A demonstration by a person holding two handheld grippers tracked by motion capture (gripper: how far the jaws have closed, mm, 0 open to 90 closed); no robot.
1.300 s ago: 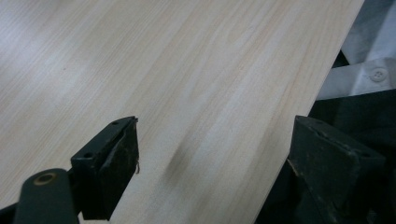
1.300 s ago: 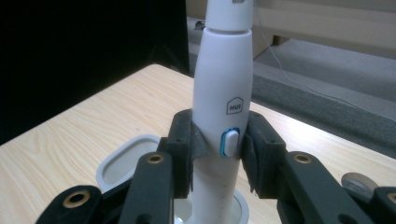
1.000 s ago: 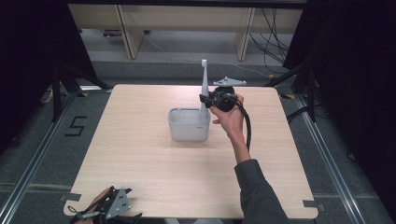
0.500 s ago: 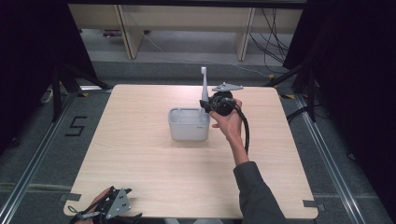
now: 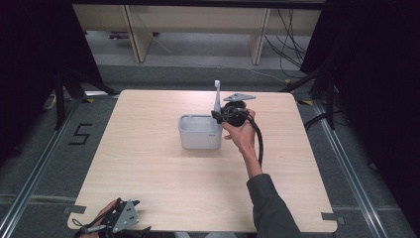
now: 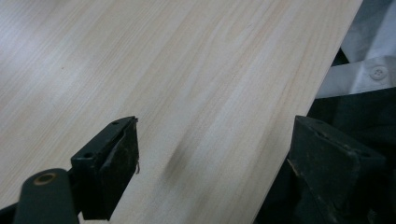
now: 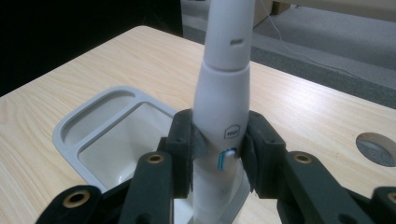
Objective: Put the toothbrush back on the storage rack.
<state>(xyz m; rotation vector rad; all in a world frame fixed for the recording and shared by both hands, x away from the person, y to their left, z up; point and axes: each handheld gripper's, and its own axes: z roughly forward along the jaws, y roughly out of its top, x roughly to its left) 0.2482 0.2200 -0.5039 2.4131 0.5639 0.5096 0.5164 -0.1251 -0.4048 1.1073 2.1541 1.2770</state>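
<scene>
Your right tongs (image 7: 219,154) are clamped on the white electric toothbrush (image 7: 223,93), held upright over the grey holder's (image 5: 199,133) right end. Your left tongs (image 6: 215,172) stand apart at the bench's (image 5: 163,183) near-left corner.

The right gripper (image 7: 219,158) has matte black jaws with brass-ringed screw holes, a grey three-cornered plate on top and a thick black cable trailing toward six o'clock. The person wears a dark grey sleeve (image 5: 270,210) (a white buttoned shirt (image 6: 369,60) shows beyond the left gripper (image 6: 215,163), at two o'clock)

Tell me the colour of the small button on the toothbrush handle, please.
Blue-rimmed, on the white electric toothbrush; the right gripper view shows it best.
</scene>
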